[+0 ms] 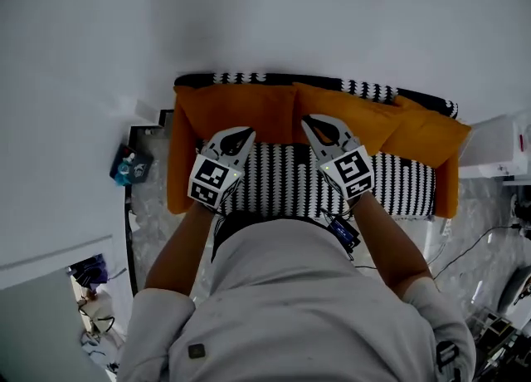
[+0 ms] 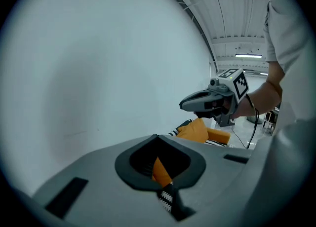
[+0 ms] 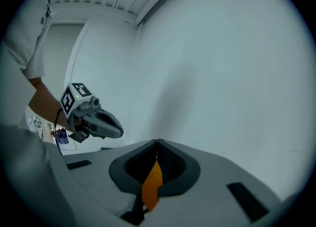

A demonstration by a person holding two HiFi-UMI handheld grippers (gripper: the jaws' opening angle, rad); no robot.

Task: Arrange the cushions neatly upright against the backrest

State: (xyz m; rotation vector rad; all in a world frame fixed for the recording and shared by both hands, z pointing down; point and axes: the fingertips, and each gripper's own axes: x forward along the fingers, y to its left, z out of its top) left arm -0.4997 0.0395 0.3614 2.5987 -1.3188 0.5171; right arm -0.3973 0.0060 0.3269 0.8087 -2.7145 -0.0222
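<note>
Several orange cushions (image 1: pixel 249 110) (image 1: pixel 423 135) stand in a row against the black-and-white backrest (image 1: pixel 365 87) of a small sofa. Its patterned seat (image 1: pixel 282 177) lies below my hands. My left gripper (image 1: pixel 247 131) hovers in front of the left cushion, jaws shut, nothing between them. My right gripper (image 1: pixel 307 120) hangs beside it before the middle cushion, also shut and empty. In the left gripper view the closed tips (image 2: pixel 157 135) meet, with orange cushion (image 2: pixel 197 131) beyond and the right gripper (image 2: pixel 182 105) ahead. The right gripper view shows its tips (image 3: pixel 157 141) together and the left gripper (image 3: pixel 120 132).
A white wall (image 1: pixel 249 15) rises behind the sofa. Orange side cushions (image 1: pixel 177 164) cover both armrests. A small dark stand with a blue object (image 1: pixel 129 168) sits left of the sofa. White equipment (image 1: pixel 498 148) and cables (image 1: pixel 473 243) lie to the right.
</note>
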